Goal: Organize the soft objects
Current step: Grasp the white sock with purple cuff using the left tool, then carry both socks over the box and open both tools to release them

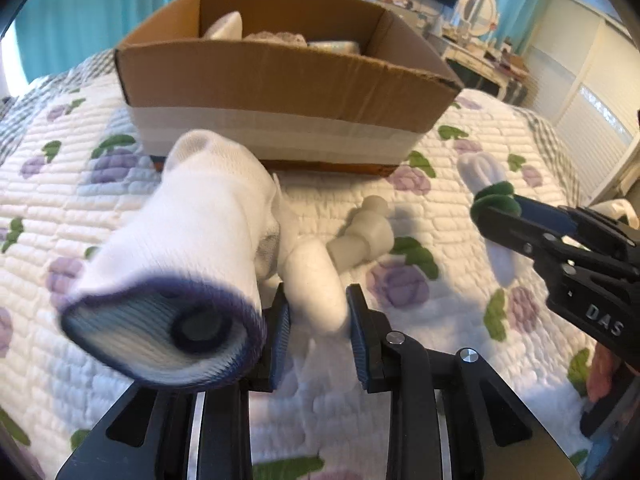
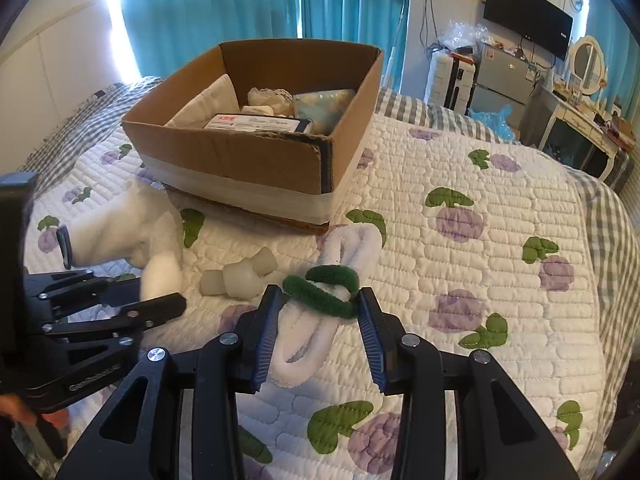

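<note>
Your left tool (image 1: 318, 336) is closed on the white sock (image 1: 192, 248), pinching a bunched fold while the cuff end hangs toward the camera, just near of the cardboard box (image 1: 280, 76) on the bed (image 1: 460, 312). Your right tool (image 2: 318, 322) stands part open around the white-and-green fuzzy loops (image 2: 332, 296), its pads beside them but gripping nothing yet. The sock is held by a small fold, so it could slip free on the lift, or its hanging end could catch the box's near wall. Closing off-centre on the loops might pinch only the green part. I count one sock, one bundle of loops, one pale rubbery toy (image 2: 240, 274) between them, one box.
</note>
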The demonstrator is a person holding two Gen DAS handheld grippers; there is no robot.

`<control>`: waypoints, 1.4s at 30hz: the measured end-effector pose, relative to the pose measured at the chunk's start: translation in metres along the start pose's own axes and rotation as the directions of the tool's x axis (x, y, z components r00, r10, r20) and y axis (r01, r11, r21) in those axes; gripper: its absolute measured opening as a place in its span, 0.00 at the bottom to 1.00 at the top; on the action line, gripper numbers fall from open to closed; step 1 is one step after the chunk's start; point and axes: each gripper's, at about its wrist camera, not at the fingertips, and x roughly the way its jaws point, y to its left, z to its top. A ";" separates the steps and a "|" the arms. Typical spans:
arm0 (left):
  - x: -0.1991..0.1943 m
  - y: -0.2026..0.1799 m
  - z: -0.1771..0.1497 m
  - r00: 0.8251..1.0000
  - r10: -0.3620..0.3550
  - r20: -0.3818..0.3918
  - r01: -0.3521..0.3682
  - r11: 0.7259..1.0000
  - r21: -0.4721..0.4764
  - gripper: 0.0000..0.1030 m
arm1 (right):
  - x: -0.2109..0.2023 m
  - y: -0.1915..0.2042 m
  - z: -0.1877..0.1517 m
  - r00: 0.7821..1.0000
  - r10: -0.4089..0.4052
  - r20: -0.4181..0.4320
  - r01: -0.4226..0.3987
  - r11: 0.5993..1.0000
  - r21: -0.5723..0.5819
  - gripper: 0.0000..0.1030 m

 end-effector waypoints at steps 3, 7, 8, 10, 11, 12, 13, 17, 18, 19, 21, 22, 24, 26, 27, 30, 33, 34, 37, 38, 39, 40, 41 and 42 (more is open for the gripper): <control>-0.014 0.001 -0.007 1.000 -0.011 0.006 0.011 1.000 0.010 0.25 | -0.011 0.005 -0.002 1.000 0.009 0.009 -0.009 1.000 0.008 0.37; -0.033 -0.002 -0.015 0.999 -0.029 0.015 0.029 0.999 0.038 0.25 | -0.028 0.013 -0.002 0.999 0.021 0.025 -0.021 1.000 0.013 0.37; -0.042 -0.002 -0.018 0.999 -0.038 0.021 0.036 0.998 0.049 0.25 | -0.034 0.016 -0.003 0.999 0.018 0.029 -0.018 1.000 0.009 0.37; -0.053 -0.004 -0.018 0.998 -0.055 0.029 0.053 0.996 0.068 0.25 | -0.042 0.019 -0.002 0.999 0.018 0.037 -0.019 1.000 0.009 0.37; -0.059 -0.006 -0.018 0.997 -0.061 0.036 0.058 0.995 0.077 0.25 | -0.048 0.021 -0.002 0.999 0.017 0.043 -0.018 1.000 0.011 0.37; -0.065 -0.007 -0.017 0.997 -0.065 0.044 0.061 0.994 0.088 0.25 | -0.052 0.022 -0.001 0.999 0.015 0.048 -0.015 1.000 0.010 0.37; -0.069 -0.011 -0.014 0.996 -0.068 0.051 0.062 0.993 0.101 0.25 | -0.058 0.023 0.001 0.998 0.009 0.056 -0.009 1.000 0.008 0.37; -0.088 -0.023 0.002 0.993 -0.072 0.091 0.059 0.989 0.136 0.25 | -0.078 0.026 0.011 0.996 0.002 0.089 -0.002 1.000 0.005 0.37; -0.095 -0.024 0.007 0.992 -0.070 0.107 0.054 0.989 0.141 0.25 | -0.082 0.026 0.015 0.995 0.001 0.097 -0.001 1.000 0.005 0.37; -0.101 -0.025 0.013 0.990 -0.069 0.123 0.051 0.988 0.147 0.25 | -0.087 0.027 0.019 0.994 0.001 0.108 -0.002 1.000 0.006 0.37; -0.107 -0.027 0.023 0.987 -0.069 0.144 0.046 0.987 0.156 0.25 | -0.093 0.028 0.025 0.993 0.003 0.120 -0.003 1.000 0.000 0.37; -0.111 -0.027 0.028 0.986 -0.068 0.153 0.043 0.986 0.161 0.25 | -0.096 0.029 0.029 0.992 0.002 0.127 -0.001 1.000 -0.007 0.37; -0.120 -0.026 0.043 0.981 -0.057 0.184 0.025 0.985 0.172 0.25 | -0.101 0.030 0.037 0.990 0.002 0.142 0.000 1.000 -0.016 0.37; -0.127 -0.024 0.056 0.977 -0.048 0.209 0.010 0.984 0.180 0.26 | -0.103 0.030 0.045 0.988 0.007 0.152 -0.004 1.000 -0.019 0.37; -0.130 -0.022 0.063 0.974 -0.040 0.224 -0.002 0.983 0.186 0.25 | -0.105 0.029 0.049 0.987 0.009 0.158 -0.006 1.000 -0.020 0.37; -0.131 -0.019 0.084 0.968 -0.014 0.252 -0.038 0.979 0.200 0.25 | -0.106 0.028 0.062 0.984 0.012 0.175 -0.007 1.000 -0.030 0.37; -0.123 -0.016 0.103 0.965 0.002 0.262 -0.060 0.975 0.215 0.25 | -0.107 0.023 0.077 0.980 0.022 0.198 -0.017 1.000 -0.025 0.37; -0.119 -0.015 0.108 0.964 0.008 0.265 -0.069 0.973 0.220 0.26 | -0.106 0.022 0.082 0.979 0.022 0.204 -0.017 1.000 -0.026 0.37; -0.104 -0.011 0.128 0.964 0.017 0.265 -0.081 0.969 0.233 0.26 | -0.100 0.019 0.101 0.976 0.013 0.219 -0.006 0.999 -0.036 0.37; -0.096 -0.011 0.134 0.962 0.028 0.270 -0.096 0.966 0.239 0.26 | -0.098 0.018 0.106 0.975 0.016 0.221 -0.007 0.999 -0.038 0.37; -0.090 -0.011 0.140 0.962 0.034 0.272 -0.104 0.963 0.248 0.26 | -0.094 0.016 0.115 0.974 0.016 0.227 -0.008 0.999 -0.040 0.37; -0.086 -0.011 0.144 0.962 0.034 0.270 -0.105 0.961 0.256 0.26 | -0.091 0.015 0.120 0.973 0.016 0.230 -0.007 0.999 -0.041 0.37; -0.079 -0.010 0.149 0.962 0.035 0.269 -0.109 0.959 0.263 0.26 | -0.086 0.013 0.127 0.972 0.016 0.233 -0.007 0.999 -0.042 0.38; -0.071 -0.009 0.156 0.964 0.035 0.263 -0.108 0.956 0.272 0.26 | -0.082 0.011 0.133 0.972 0.019 0.233 -0.010 0.999 -0.040 0.38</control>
